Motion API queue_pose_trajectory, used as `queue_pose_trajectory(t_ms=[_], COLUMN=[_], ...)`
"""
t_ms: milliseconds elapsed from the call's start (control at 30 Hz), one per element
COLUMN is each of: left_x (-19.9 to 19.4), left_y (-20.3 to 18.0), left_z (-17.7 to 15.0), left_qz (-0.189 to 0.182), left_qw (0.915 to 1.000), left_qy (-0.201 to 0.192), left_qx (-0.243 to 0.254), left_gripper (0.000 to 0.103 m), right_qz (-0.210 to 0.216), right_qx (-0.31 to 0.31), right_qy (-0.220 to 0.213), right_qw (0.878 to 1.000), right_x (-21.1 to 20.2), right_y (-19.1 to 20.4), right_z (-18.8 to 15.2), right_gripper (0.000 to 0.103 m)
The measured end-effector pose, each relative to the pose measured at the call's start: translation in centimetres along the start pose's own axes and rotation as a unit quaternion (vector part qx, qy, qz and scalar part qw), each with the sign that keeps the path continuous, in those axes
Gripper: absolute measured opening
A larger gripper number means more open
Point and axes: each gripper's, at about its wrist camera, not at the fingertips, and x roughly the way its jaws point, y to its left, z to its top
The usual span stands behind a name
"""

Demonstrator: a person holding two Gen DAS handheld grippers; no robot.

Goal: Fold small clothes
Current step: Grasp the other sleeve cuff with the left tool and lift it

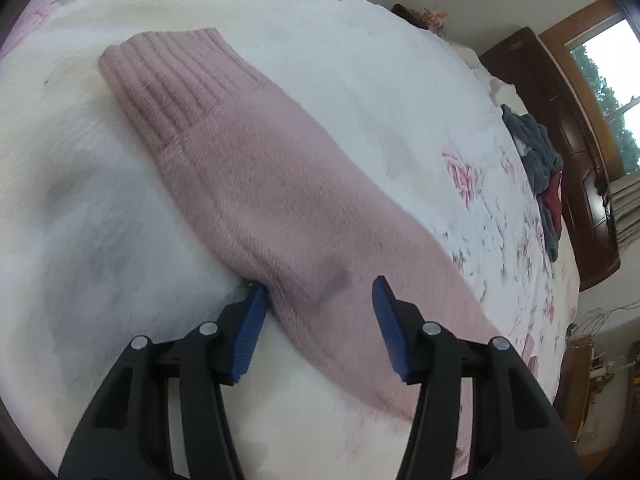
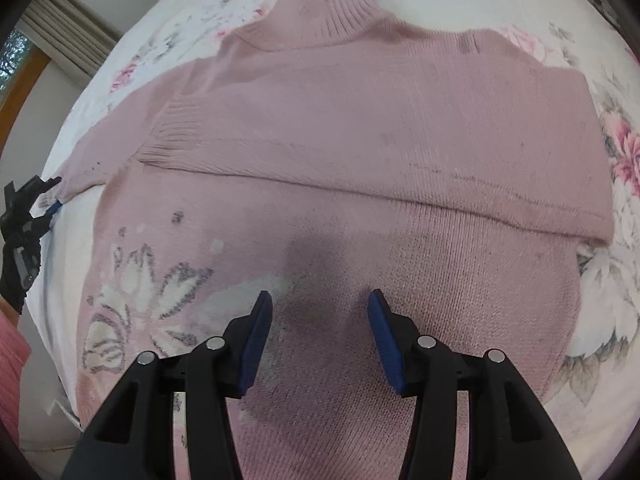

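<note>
A pink knit sweater lies flat on a white floral bedspread, collar at the far side. One sleeve is folded across its body, with the ribbed cuff left of centre. My right gripper is open just over the lower body, beside a knitted flower pattern. The other sleeve runs to a ribbed cuff. It passes between the fingers of my open left gripper, and the left pad touches its edge. In the right wrist view the left gripper is at the far left.
A pile of dark grey and red clothes lies at the bed's far right, beside dark wooden furniture and a window. Cables and clutter are on the floor past the bed edge. Pink fabric shows at the lower left.
</note>
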Motion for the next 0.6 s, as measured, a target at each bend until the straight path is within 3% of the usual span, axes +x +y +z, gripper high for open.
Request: queue_pose_trajectory(t_ms=[100, 167, 233, 433, 600], left_x=[0.0, -0.3, -0.8, -3.6, -6.0], left_y=[0.1, 0.3, 0.4, -2.8, -7.0], left_z=[0.2, 0.4, 0.5, 0.1, -1.1], left_qz=[0.007, 0.016, 0.023, 0.026, -0.011], left_qw=[1.0000, 0.9998, 0.9997, 0.9962, 0.9906], left_qy=[-0.004, -0.007, -0.013, -0.055, -0.072], left_qx=[-0.003, -0.004, 0.002, 0.063, 0.115], left_gripper=[0.033, 0.017, 0.011, 0.008, 0.008], right_qz=[-0.003, -0.007, -0.008, -0.004, 0.001], right_qx=[-0.001, -0.007, -0.008, -0.004, -0.001], right_qy=[0.002, 0.002, 0.002, 0.002, -0.005], right_qw=[1.000, 1.000, 1.000, 1.000, 1.000], right_x=[0.3, 0.3, 0.2, 0.0, -1.0], right_y=[0.0, 0.2, 0.2, 0.0, -0.2], right_z=[0.0, 0.0, -0.1, -0.2, -0.3], right_gripper=[0.050, 0.050, 0.050, 0.050, 0.050])
